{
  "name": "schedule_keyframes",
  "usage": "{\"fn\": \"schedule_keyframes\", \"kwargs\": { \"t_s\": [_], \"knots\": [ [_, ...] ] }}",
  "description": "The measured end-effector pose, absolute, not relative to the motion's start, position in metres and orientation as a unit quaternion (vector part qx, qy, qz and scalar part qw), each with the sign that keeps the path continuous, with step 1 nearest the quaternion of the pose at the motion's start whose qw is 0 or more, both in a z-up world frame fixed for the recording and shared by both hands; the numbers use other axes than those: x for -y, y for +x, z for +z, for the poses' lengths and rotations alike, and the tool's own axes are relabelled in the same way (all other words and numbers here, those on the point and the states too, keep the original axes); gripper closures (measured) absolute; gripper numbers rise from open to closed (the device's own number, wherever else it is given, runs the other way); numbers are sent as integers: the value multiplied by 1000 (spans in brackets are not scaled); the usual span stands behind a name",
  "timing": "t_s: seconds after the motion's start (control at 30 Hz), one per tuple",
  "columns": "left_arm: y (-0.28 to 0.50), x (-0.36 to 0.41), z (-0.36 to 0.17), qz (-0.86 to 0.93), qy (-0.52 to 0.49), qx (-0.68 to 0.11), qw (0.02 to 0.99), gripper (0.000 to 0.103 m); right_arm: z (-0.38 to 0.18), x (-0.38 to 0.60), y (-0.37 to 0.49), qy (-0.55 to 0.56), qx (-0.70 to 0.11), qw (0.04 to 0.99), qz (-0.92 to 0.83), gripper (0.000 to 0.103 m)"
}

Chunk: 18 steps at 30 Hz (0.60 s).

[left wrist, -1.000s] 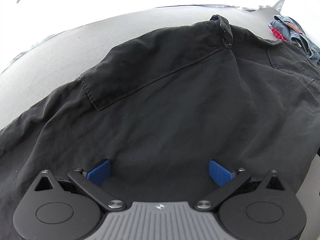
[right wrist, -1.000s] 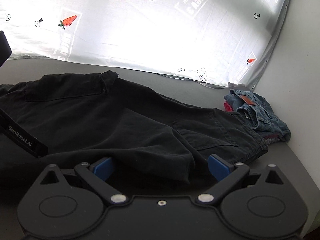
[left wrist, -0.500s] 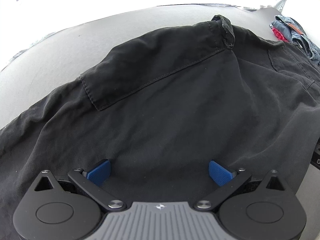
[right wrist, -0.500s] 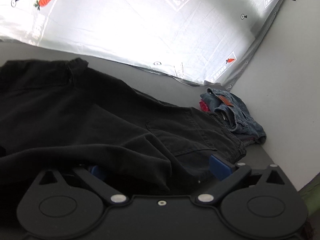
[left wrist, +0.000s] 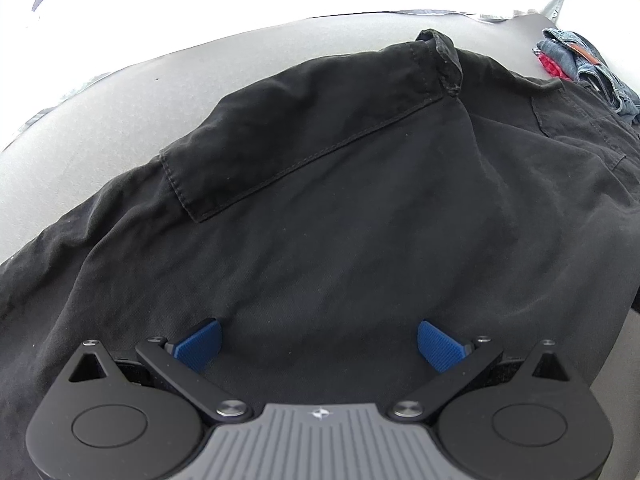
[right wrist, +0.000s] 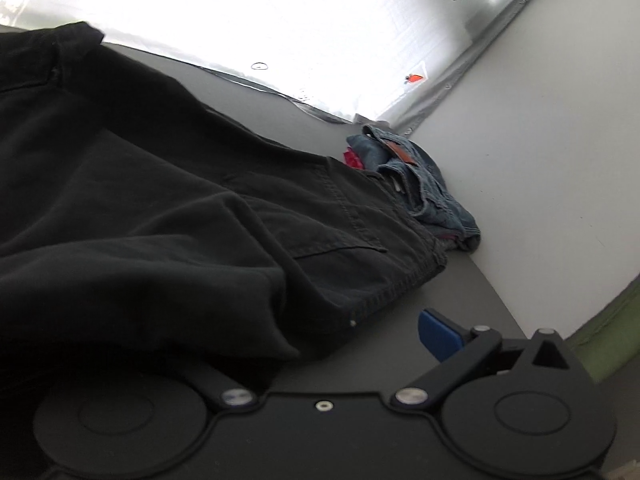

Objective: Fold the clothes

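The black cotton trousers [left wrist: 360, 208], limp and weighty-looking, likely grip best at the hem lower-centre [right wrist: 360, 312]; left gripper [left wrist: 318, 344] fingers spread wide, empty; right gripper's [right wrist: 320, 344] opening unclear.

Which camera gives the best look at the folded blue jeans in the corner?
The right wrist view: the blue jeans sit mid-frame, leather patch and folds visible beyond the black trousers. The left wrist view catches them only small at its top right edge.

A grey desk [left wrist: 168, 92] carries black trousers [left wrist: 340, 220] spread across most of it; crumpled blue jeans [right wrist: 424, 184] over something red lie at its far corner, touching the trousers.
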State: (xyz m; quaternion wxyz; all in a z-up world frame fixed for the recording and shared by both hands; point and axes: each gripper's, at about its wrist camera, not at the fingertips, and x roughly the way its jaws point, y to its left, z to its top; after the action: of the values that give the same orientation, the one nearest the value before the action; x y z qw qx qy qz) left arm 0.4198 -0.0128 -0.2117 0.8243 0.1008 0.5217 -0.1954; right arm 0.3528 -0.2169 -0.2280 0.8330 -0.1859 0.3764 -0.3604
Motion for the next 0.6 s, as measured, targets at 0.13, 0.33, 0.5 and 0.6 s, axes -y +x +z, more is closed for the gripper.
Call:
{"fn": "schedule_keyframes", "kwargs": {
  "t_s": [0.13, 0.33, 0.5, 0.6],
  "knots": [
    [420, 12, -213, -200, 105, -520, 824, 0, -204, 228, 300, -167, -367, 838, -367, 1],
    [417, 13, -214, -201, 122, -517, 823, 0, -238, 223, 280, -197, -409, 826, -334, 1],
    [417, 13, -213, -200, 131, -526, 816, 0, -220, 228, 276, -168, -407, 843, -308, 1],
    [415, 6, -211, -216, 136, -533, 807, 0, -211, 223, 265, -161, -403, 851, -296, 1]
  ]
}}
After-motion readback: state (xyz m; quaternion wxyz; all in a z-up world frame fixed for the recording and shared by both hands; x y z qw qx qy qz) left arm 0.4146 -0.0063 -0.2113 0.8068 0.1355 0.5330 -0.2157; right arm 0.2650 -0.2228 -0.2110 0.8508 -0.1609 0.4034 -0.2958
